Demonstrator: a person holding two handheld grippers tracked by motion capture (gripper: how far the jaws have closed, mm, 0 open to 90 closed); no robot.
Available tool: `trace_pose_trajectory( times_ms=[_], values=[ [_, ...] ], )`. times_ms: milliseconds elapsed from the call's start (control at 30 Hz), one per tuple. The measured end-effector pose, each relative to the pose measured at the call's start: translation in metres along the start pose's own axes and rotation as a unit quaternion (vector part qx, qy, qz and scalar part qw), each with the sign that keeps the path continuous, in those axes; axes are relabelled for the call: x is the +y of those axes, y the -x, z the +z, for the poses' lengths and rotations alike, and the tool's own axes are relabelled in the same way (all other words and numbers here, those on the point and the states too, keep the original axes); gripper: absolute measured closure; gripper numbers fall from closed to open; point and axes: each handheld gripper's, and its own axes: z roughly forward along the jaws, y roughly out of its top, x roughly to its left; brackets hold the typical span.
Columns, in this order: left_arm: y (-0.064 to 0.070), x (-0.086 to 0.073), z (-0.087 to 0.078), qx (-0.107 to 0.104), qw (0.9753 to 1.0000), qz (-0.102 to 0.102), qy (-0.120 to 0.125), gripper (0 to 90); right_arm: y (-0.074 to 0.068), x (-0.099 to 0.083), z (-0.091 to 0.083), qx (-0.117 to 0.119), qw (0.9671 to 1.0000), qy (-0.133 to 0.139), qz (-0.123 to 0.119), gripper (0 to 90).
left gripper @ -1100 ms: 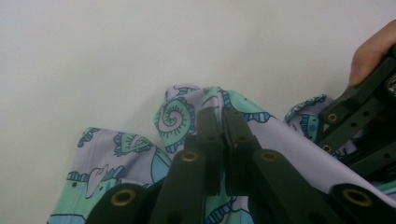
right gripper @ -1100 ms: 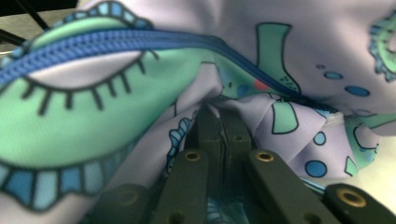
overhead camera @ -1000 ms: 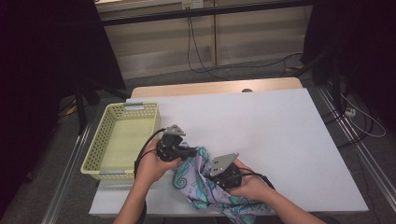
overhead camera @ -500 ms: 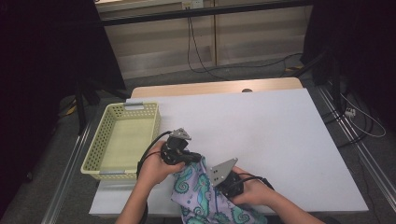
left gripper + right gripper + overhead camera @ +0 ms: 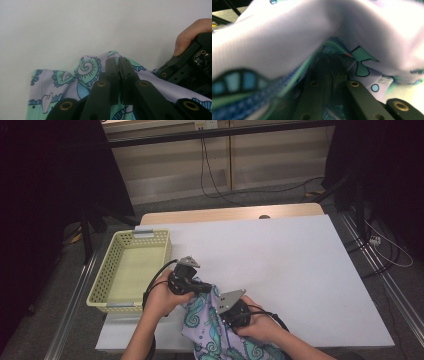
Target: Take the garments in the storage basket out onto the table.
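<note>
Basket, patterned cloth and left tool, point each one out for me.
basket [image 5: 114, 254], high view, its left wall
patterned cloth [image 5: 205, 320], high view, its printed middle
left tool [image 5: 119, 62], left gripper view, its closed tips

- A white rectangular surface [image 5: 280, 270] lay over a light wooden top whose far edge [image 5: 230, 214] showed beyond it.
- A pale yellow perforated plastic basket [image 5: 111, 270] stood at the left edge of the surface.
- Grey floor [image 5: 260, 195] stretched behind, crossed by thin black cables [image 5: 210, 175].
- A beige panelled wall [image 5: 250, 155] closed the far side.
- Dark black curtains [image 5: 45, 195] hung at left and right.
- Metal rails [image 5: 385, 285] ran along the floor beside the surface.
</note>
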Motion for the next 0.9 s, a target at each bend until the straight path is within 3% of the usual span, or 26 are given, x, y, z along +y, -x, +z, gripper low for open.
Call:
trace_pose_trajectory(
  times_ms=[100,300,467,533,667,767,800,900],
  values=[
    [0.002,0.000,0.002,-0.009,0.9999,-0.001,-0.011,87.3,-0.002,0.001,0.001,0.009,0.9999,0.003,-0.006,88.8],
    [0.003,-0.001,0.004,-0.031,0.9989,-0.004,-0.034,87.2,-0.012,0.004,0.003,0.065,0.9972,0.020,-0.032,88.7],
    [0.005,-0.002,0.007,-0.045,0.9979,0.003,-0.045,87.2,-0.017,0.004,0.002,0.116,0.9926,0.030,-0.020,88.5],
    [0.006,-0.002,0.006,-0.044,0.9982,-0.002,-0.040,87.1,-0.015,0.002,0.000,0.123,0.9919,0.029,-0.014,88.5],
    [0.004,-0.002,0.001,-0.033,0.9992,-0.002,-0.023,87.0,-0.007,-0.001,-0.010,0.104,0.9940,0.034,0.007,88.9],
    [0.001,-0.001,-0.004,-0.025,0.9996,0.002,-0.010,87.0,0.005,-0.005,-0.024,0.074,0.9955,0.049,0.034,89.3],
    [0.001,-0.001,-0.005,-0.024,0.9997,-0.005,-0.003,87.1,0.010,-0.006,-0.030,0.064,0.9953,0.055,0.046,89.3],
    [-0.001,0.000,-0.007,-0.015,0.9997,-0.007,0.015,87.1,0.025,-0.012,-0.050,0.021,0.9950,0.068,0.070,89.5]
  ],
)
